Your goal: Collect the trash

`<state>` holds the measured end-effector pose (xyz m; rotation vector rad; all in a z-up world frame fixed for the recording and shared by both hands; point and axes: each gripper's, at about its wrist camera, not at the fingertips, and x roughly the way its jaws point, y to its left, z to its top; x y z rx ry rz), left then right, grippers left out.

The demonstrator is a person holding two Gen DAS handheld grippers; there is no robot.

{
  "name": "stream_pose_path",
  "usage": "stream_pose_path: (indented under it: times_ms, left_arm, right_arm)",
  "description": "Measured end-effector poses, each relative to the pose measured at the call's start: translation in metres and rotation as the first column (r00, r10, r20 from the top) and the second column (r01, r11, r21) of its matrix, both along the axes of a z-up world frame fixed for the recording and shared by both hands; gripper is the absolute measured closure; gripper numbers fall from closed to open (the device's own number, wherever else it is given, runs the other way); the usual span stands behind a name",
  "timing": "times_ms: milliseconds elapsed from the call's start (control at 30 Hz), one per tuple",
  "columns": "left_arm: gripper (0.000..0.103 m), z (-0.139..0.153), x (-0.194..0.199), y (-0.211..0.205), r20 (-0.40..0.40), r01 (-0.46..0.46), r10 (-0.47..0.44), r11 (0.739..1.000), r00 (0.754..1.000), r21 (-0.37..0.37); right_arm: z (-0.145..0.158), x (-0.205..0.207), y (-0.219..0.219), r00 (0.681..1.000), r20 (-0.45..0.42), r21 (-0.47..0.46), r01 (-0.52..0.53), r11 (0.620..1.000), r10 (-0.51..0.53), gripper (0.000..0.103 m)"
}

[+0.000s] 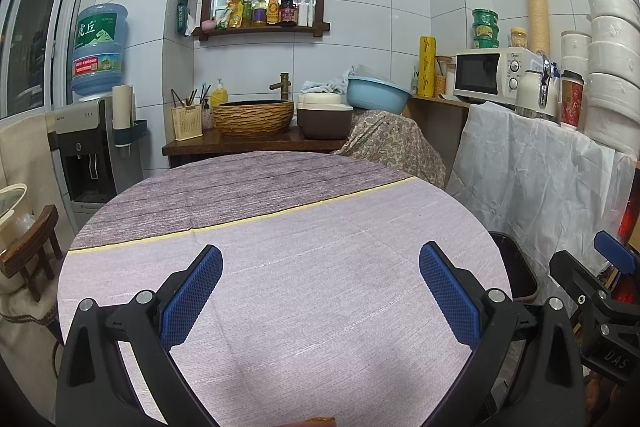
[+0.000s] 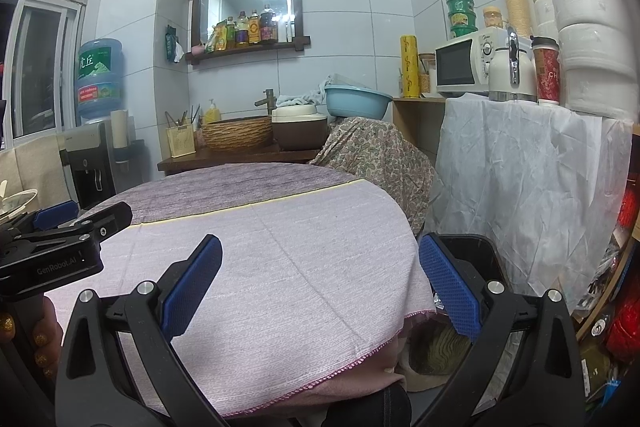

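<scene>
both tools, left tool [image 1: 320, 291] and right tool [image 2: 320, 283], hover spread w/ nothing held over the round bench [image 1: 304, 227]. no trash visible on it. black bin [image 2: 476, 259] sits beside the bench's right edge, likely for drop-off.

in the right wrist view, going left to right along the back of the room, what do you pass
water jug on the dispenser → woven basin → brown cooker → blue plastic basin → yellow roll → microwave → white kettle → red cup → stacked white containers
</scene>
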<state>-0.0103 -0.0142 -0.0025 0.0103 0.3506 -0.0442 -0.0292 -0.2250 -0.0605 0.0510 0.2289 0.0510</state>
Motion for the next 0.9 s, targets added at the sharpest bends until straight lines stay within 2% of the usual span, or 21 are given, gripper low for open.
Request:
stream_pose_path:
  times_ms: [900]
  left_arm:
    - [0.005,0.0001,-0.0027,0.0023,0.006,-0.004,0.005,1.0,1.0,-0.006]
  right_arm:
    - [0.0002,-0.0002,0.0014,1.0,-0.002,0.0,-0.003,1.0,0.003,0.006]
